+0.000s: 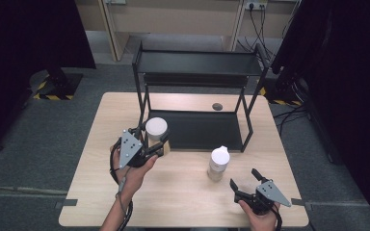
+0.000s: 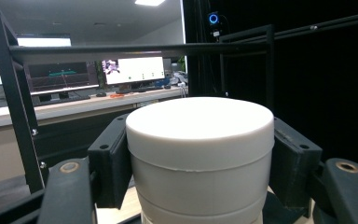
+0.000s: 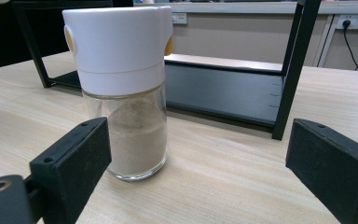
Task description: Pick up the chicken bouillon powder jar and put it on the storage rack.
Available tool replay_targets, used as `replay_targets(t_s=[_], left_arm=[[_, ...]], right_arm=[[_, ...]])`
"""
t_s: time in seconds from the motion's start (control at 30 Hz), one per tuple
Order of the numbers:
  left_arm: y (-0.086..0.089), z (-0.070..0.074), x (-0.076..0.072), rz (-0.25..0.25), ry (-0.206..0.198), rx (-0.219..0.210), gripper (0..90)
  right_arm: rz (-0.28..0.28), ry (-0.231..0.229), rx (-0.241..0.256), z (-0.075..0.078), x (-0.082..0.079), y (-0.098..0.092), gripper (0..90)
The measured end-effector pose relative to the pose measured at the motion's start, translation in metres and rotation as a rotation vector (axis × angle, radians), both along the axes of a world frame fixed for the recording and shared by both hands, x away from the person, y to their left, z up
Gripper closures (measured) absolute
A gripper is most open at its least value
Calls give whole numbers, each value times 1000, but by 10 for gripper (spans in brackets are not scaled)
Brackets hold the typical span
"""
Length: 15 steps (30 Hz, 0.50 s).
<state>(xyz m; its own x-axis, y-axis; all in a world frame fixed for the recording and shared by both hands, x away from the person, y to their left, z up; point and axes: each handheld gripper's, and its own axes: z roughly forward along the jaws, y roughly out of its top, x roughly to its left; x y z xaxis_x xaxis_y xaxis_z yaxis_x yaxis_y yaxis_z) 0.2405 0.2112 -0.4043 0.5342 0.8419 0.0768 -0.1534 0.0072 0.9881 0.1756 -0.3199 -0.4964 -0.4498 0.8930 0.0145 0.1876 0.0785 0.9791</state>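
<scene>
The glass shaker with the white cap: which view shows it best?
The right gripper view: the glass shaker stands close up, pale powder visible through the glass. The high view shows it small, from above, on the table.

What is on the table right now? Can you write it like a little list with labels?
table: light wooden table
rack: black two-level metal shelf standing at the back of the table
left gripper: shut on a white-lidded jar, beside the shelf's front left leg
right gripper: open, holding nothing
shaker: glass shaker with white cap and pale powder, upright on the table, ahead of the right gripper, untouched
</scene>
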Motion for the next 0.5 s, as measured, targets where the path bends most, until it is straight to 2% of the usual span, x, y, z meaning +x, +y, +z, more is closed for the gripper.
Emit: replay_targets(t_s=[0.5], left_arm=[[-3, 22, 11, 11, -25, -10, 330]], right_arm=[[-1, 3, 3, 0, 0, 0, 70]])
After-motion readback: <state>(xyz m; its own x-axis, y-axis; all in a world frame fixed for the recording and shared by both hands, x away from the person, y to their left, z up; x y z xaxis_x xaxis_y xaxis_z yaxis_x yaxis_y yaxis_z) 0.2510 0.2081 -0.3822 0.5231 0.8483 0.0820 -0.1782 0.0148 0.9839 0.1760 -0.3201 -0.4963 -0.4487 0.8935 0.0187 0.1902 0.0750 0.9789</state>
